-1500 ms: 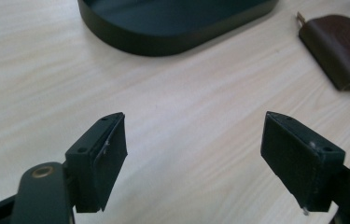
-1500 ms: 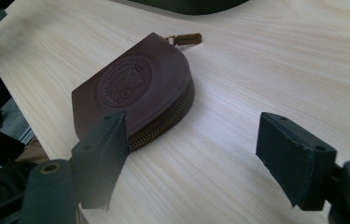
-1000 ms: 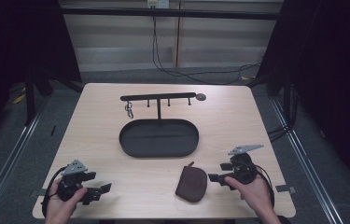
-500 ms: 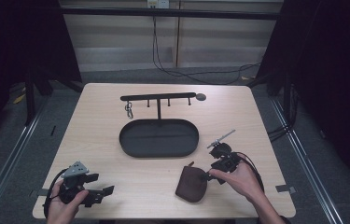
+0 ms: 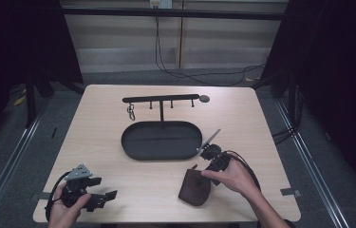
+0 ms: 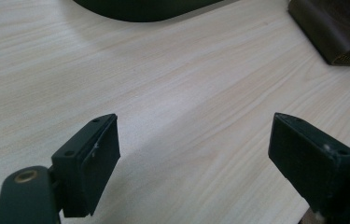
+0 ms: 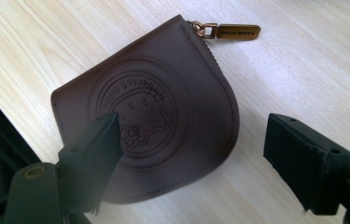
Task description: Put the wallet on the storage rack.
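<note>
Black oval tray [image 5: 133, 147] at the centre of a light wooden table [image 5: 99, 123], a hook rack [image 5: 160, 99] standing just behind it.

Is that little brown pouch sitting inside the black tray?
No, the pouch lies on the bare table, in front of the tray.

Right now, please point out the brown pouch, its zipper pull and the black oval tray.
Brown pouch [image 7: 154, 112], right gripper view, embossed front.
Zipper pull [image 7: 237, 31], right gripper view, gold tab.
Black oval tray [image 5: 161, 141], high view, bare floor.
</note>
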`<action>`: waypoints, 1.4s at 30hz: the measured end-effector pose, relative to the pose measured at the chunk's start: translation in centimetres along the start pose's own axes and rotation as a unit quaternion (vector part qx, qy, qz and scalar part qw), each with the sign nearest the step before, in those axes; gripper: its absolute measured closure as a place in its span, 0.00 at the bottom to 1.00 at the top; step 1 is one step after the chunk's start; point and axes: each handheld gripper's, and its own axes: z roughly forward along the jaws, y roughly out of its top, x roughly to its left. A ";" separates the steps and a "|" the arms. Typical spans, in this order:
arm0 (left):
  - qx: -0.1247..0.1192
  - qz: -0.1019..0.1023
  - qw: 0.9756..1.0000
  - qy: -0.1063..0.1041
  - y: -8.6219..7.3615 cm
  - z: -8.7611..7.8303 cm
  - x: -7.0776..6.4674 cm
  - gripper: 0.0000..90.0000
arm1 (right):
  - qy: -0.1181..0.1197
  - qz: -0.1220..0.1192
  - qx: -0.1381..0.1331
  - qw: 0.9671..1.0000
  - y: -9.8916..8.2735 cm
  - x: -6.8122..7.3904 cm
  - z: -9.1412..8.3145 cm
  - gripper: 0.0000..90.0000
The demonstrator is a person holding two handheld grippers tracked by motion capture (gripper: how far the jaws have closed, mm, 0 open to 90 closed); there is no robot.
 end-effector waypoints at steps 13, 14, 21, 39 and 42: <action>0.000 0.011 1.000 -0.004 0.0 -0.2 0.1 0.19 | 0.019 0.018 0.024 0.999 0.5 -0.4 1.7 0.22; 0.000 0.010 1.000 -0.004 0.0 -0.1 0.2 0.19 | 0.019 0.018 0.024 0.999 0.5 -0.4 1.7 0.22; 0.004 0.011 1.000 -0.005 0.0 -0.1 0.2 0.19 | 0.042 0.023 0.019 0.999 0.4 -0.5 1.5 0.34; 0.001 0.008 1.000 -0.006 0.0 -0.2 0.4 0.19 | 0.023 0.023 -0.001 0.999 0.6 -0.5 -0.5 0.69; 0.007 0.009 1.000 -0.011 0.0 -0.1 0.4 0.19 | 0.018 0.022 0.001 1.000 0.6 -0.4 -1.0 0.70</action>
